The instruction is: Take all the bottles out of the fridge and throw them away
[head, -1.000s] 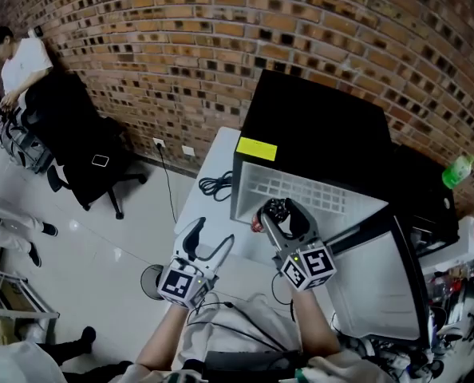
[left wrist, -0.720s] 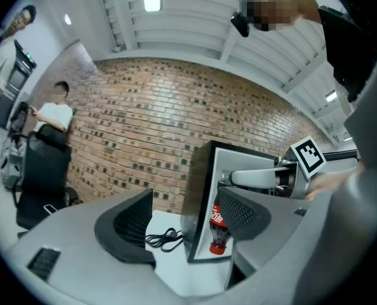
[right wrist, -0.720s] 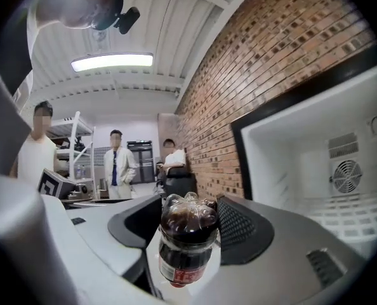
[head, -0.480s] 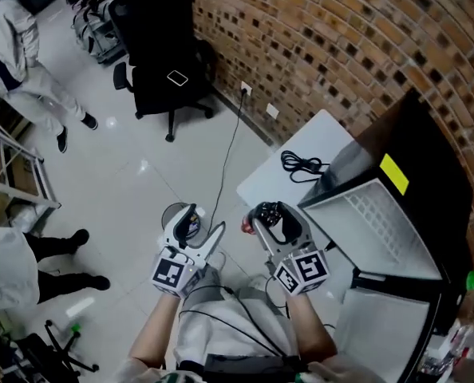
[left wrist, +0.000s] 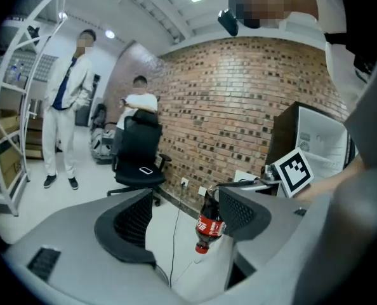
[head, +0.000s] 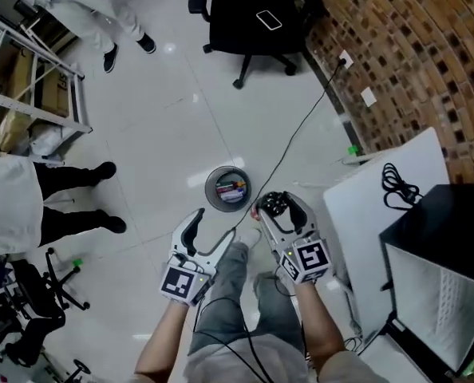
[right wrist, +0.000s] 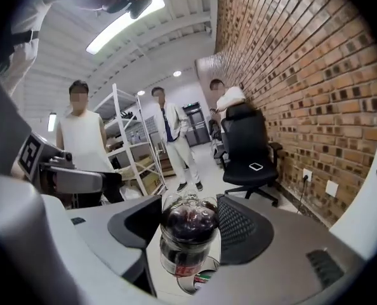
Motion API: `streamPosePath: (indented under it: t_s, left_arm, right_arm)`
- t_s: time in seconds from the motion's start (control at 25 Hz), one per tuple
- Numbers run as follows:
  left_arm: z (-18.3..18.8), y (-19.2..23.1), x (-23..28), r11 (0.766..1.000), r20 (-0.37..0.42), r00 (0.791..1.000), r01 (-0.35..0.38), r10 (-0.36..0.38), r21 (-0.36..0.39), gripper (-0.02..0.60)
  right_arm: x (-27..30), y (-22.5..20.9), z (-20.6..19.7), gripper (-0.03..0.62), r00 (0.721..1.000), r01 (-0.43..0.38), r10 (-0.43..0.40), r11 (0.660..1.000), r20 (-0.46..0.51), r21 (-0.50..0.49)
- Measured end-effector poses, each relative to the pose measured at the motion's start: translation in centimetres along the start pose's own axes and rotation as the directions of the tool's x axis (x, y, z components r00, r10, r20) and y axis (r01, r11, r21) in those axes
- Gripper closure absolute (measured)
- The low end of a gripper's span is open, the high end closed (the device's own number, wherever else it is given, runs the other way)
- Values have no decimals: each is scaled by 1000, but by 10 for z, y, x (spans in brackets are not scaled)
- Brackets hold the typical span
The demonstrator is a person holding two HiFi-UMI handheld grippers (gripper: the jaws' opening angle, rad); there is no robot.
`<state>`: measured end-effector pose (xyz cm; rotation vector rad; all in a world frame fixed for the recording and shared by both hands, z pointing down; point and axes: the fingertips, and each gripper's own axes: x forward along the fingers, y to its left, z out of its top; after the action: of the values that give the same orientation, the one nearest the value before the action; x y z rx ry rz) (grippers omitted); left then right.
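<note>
One bottle [right wrist: 186,246] in right tool [right wrist: 188,225], now near bin [head: 208,188]

A lab-like workroom or office: bare brick wall [head: 412,46], pale glossy floor [head: 165,126], a black swivel chair [head: 237,6], metal shelving [right wrist: 131,146] stacked with boxes, strip lights [right wrist: 122,24] overhead, a white table [head: 381,206], and people [right wrist: 80,142] in white tops standing about

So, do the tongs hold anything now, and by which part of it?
The right tongs are shut on a cola bottle, gripping its body near the base, cap end down. The left tongs are open and hold nothing.
</note>
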<state>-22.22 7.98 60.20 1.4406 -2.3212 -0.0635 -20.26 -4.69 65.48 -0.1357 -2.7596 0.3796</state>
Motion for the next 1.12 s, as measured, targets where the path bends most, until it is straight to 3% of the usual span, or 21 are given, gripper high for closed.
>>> streamPosePath:
  t_s: [0.16, 0.32, 0.52, 0.56, 0.6, 0.68, 0.76, 0.84, 0.88, 0.96, 1.12]
  left_arm:
    - [-68, 51, 13, 997, -51, 996, -74, 73, -26, 265]
    - [-147, 96, 45, 994, -111, 990, -93, 86, -56, 265]
    - [-252, 125, 63, 991, -210, 974, -106, 88, -80, 265]
    - [-269, 128, 64, 989, -235, 967, -118, 94, -93, 265]
    - [-287, 132, 64, 987, -260, 961, -128, 98, -101, 265]
    - [-322, 138, 63, 985, -302, 948, -137, 98, -109, 265]
    - [-349, 141, 64, 979, -336, 936, -156, 104, -133, 265]
    - [-366, 140, 62, 973, -363, 925, -177, 112, -150, 265]
    - [-371, 139, 61, 971, -371, 921, -183, 115, -153, 265]
    - [-372, 136, 61, 972, -382, 918, -176, 104, -158, 265]
    - [-368, 128, 61, 974, -410, 909, -156, 76, -165, 265]
  right_arm:
    - [73, -6, -97, 303, 992, -44, 44, 999, -114, 2]
    - [140, -24, -212, 303, 970, -56, 50, 998, -238, -19]
    - [200, -31, -371, 329, 887, -94, 72, 995, -457, -27]
    - [208, -34, -400, 353, 876, -81, 66, 997, -479, -11]
    - [216, -37, -424, 533, 870, -61, 56, 998, -490, 6]
    - [226, -41, -466, 540, 854, -34, 45, 999, -519, 31]
    - [227, -36, -494, 540, 825, -33, 63, 997, -561, 64]
    - [221, -26, -507, 496, 796, -50, 86, 996, -599, 77]
    - [218, -23, -508, 439, 789, -58, 95, 995, -607, 80]
    - [216, -20, -502, 351, 788, -64, 105, 994, -607, 89]
    - [207, -16, -475, 291, 788, -115, 120, 992, -603, 47]
